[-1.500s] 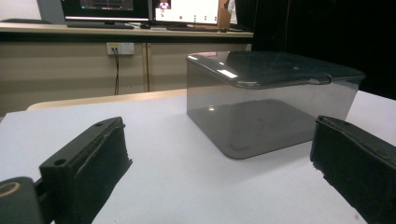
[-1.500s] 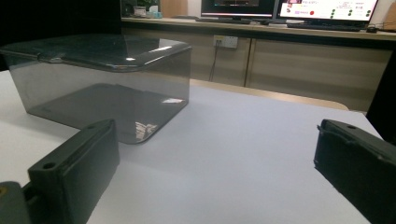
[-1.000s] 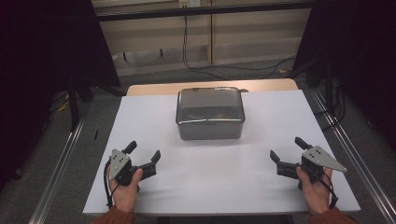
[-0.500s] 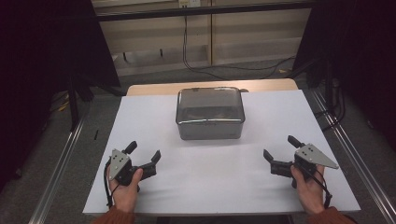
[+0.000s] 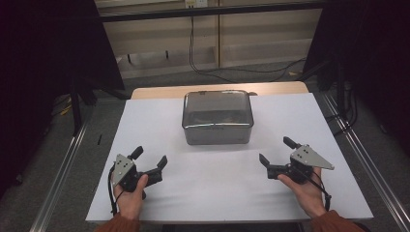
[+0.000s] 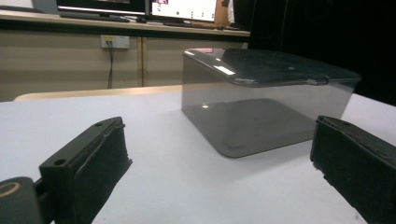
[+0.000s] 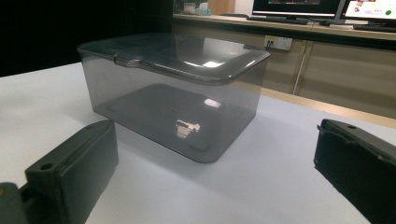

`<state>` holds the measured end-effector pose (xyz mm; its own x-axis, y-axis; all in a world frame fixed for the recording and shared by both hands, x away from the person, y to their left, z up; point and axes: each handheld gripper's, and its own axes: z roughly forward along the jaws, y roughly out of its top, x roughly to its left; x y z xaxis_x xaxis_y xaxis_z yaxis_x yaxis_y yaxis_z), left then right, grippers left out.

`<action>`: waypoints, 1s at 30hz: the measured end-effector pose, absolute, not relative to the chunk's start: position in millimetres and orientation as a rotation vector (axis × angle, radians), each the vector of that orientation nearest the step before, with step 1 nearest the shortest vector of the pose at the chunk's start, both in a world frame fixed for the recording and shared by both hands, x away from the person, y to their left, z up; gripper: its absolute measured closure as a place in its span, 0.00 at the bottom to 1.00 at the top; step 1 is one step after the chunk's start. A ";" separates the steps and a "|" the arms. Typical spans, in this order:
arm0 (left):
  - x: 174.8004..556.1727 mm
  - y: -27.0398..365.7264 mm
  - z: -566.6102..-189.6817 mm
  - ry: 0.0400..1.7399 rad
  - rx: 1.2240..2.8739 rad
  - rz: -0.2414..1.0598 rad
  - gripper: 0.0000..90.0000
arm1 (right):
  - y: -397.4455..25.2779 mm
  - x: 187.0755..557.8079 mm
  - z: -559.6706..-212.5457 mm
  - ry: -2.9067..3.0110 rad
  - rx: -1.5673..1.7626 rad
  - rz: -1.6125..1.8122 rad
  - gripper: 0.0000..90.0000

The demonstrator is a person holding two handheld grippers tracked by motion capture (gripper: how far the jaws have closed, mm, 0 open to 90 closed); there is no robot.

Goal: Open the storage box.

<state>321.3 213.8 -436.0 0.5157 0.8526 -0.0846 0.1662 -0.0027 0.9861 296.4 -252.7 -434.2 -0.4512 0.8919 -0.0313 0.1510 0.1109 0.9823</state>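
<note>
The right claw point(image 5: 280, 157), jaws spread wide and empty, has slid in from the lower right corner toward the centre, closing on the smoky plastic box point(image 5: 217, 117). The lidded box sits mid-frame on the white tabletop point(image 5: 145, 121). The left claw point(image 5: 149, 161) stays put at lower left, wide open too.

one smoky lidded plastic box point(image 5: 217, 118), two handheld grippers, left gripper point(image 5: 150, 162) and right gripper point(image 5: 276, 151), one white table point(image 5: 232, 188), two monitors point(image 6: 184, 8)

Both grippers point(image 5: 150, 159) point(image 5: 277, 151) apparently agape, empty.
</note>
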 end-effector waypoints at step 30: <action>318.4 212.7 -434.9 0.918 1.519 0.717 0.04 | -201.4 335.8 -421.9 1.765 0.939 1.476 0.01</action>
<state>318.4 212.7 -434.9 0.5051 0.8614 -0.0542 0.1560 -0.0293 0.9873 335.8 -201.4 -421.9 -0.5362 0.8435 -0.0318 0.1182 0.1123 0.9866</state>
